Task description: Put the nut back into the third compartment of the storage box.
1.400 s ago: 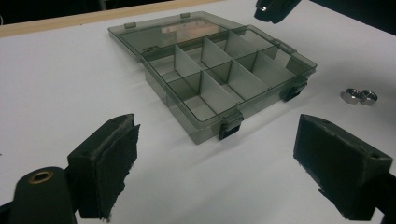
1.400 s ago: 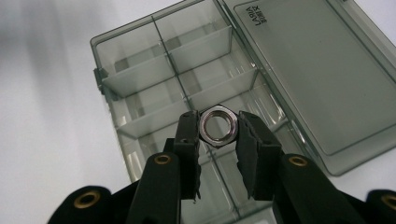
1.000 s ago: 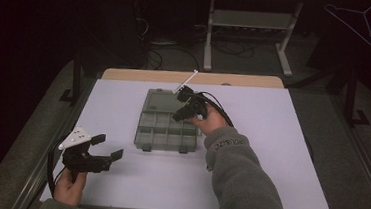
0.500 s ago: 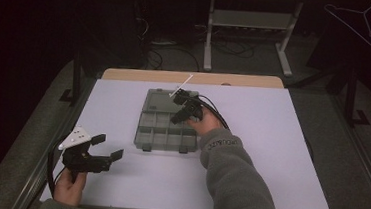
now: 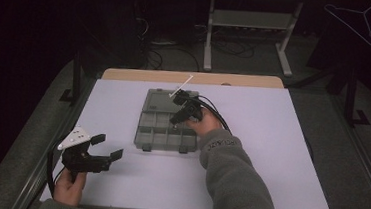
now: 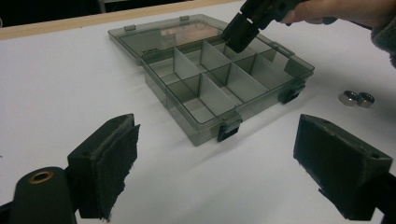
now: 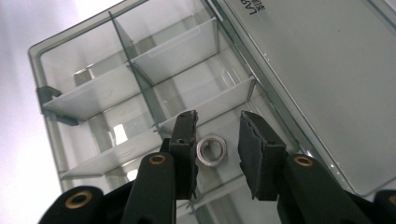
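Fingers (image 7: 187, 140) of the right gripper (image 7: 217, 140) have just opened, freeing a small, hard, slippery steel nut (image 7: 211, 150); grip its flats.

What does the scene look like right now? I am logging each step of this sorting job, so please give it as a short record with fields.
work in hand: putting a nut into the open organizer box
right gripper: over a compartment by the lid hinge, jaws just opening, nut between them; left pad close by it, right pad clear of it
left gripper: open, holding nothing, near the table's front left
two spare nuts: on the table beside the box
box lid: folded back flat
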Motion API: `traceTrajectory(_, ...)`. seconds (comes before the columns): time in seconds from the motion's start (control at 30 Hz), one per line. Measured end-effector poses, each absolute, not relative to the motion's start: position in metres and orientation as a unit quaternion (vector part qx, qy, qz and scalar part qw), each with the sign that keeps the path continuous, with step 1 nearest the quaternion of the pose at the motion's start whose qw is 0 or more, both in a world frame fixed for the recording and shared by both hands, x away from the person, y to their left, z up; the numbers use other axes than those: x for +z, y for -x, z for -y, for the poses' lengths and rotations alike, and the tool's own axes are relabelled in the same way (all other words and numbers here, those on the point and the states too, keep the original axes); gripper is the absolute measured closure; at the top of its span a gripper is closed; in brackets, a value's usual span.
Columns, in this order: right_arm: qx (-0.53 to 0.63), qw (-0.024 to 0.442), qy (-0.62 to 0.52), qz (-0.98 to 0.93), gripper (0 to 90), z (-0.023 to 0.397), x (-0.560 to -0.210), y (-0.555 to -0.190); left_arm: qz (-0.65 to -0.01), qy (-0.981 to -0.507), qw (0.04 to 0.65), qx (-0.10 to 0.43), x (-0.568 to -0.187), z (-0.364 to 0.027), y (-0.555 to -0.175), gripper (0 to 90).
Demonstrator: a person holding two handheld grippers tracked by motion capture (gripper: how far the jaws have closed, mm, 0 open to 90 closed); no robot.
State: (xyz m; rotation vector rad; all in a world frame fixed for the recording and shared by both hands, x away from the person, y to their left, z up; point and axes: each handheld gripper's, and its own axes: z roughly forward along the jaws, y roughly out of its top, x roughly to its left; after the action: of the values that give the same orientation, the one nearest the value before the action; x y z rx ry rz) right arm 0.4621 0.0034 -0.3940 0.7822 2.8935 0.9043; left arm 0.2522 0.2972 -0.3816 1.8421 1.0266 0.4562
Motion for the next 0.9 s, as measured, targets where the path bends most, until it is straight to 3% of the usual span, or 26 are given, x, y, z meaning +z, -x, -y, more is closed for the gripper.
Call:
traceTrajectory(0.4, 0.308, 0.011, -0.245, -0.919, 62.0, 0.019, -0.374, -0.443, -0.42, -0.754, 0.469, 0.186, -0.382, -0.297, -0.252, 12.8)
traceTrajectory(0.9, 0.335, 0.014, -0.26, -0.905, 59.0, 0.081, -0.361, -0.397, -0.42, -0.755, 0.468, 0.186, -0.382, -0.296, -0.252, 12.8)
